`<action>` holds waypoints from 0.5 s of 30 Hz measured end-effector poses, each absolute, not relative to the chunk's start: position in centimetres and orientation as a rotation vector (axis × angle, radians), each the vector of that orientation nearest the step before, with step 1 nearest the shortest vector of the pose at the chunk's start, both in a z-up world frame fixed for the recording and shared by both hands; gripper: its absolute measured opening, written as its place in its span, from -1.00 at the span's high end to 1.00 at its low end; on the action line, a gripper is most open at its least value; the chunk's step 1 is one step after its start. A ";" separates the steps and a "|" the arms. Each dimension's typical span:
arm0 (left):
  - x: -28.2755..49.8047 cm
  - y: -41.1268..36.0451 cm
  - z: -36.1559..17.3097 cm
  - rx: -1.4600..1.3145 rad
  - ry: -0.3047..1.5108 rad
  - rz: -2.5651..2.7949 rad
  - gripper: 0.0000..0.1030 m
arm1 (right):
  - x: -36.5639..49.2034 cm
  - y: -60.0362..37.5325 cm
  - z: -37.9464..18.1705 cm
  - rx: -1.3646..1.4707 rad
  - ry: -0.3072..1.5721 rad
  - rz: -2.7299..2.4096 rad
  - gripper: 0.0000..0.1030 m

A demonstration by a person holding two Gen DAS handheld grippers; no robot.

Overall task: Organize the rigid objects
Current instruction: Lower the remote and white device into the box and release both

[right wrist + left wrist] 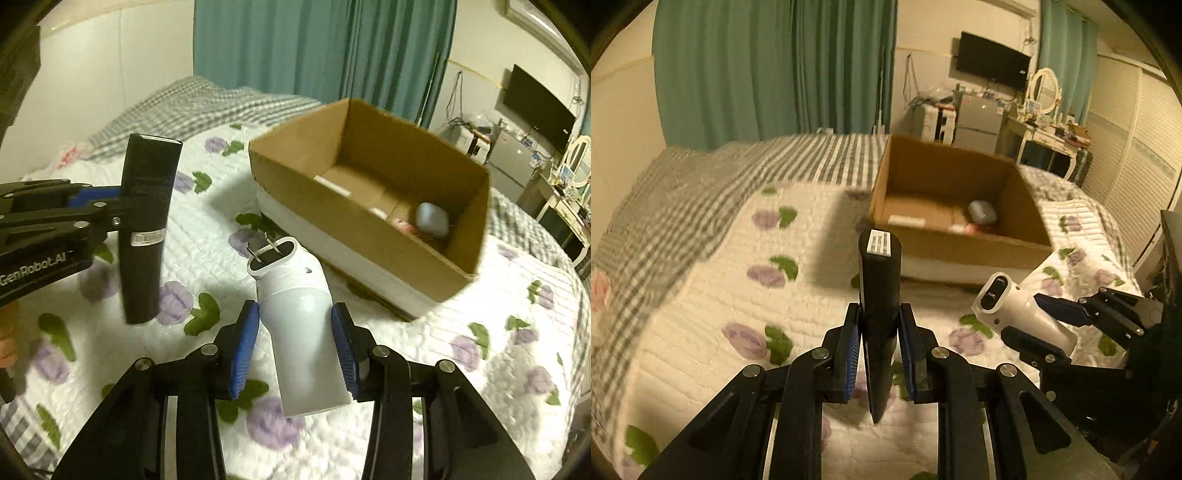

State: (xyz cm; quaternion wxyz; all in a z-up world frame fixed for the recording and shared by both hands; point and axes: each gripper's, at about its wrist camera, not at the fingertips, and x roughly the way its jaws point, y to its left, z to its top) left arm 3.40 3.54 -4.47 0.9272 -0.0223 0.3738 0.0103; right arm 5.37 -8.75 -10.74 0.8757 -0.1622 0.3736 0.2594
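My left gripper [880, 321] is shut on a black stick-shaped device [881, 273] with a white label on its top end, and holds it upright above the bed. In the right wrist view the left gripper [110, 206] and the black device [146, 229] hang at the left. My right gripper [295, 321] is shut on a white plug-in device [303, 332] with two metal prongs, its blue pads pressing both sides. The left wrist view has this white device [1015, 306] in the right gripper [1045, 321] at lower right. An open cardboard box [960, 251] [332, 218] stands ahead of both.
The box holds a grey-blue rounded object [432, 219] [982, 211] and a small pink item beside it. A flowered white quilt [713, 295] covers the bed, with a checked blanket [683, 192] behind. Green curtains, a fridge, a television and a mirrored dresser [1049, 136] stand beyond.
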 end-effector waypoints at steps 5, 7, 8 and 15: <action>3.5 1.7 -0.9 -0.006 0.702 -0.009 0.61 | 4.0 -11.0 -6.0 -0.325 0.671 0.512 0.22; 4.2 1.3 0.5 0.000 0.681 -0.018 0.61 | 3.8 -11.9 -3.8 -0.315 0.622 0.498 0.22; 4.6 1.1 0.9 0.003 0.675 -0.023 0.61 | 4.0 -12.2 -2.8 -0.311 0.605 0.493 0.22; 8.5 -0.6 4.4 0.040 0.616 -0.066 0.61 | 6.7 -13.3 2.1 -0.279 0.506 0.456 0.22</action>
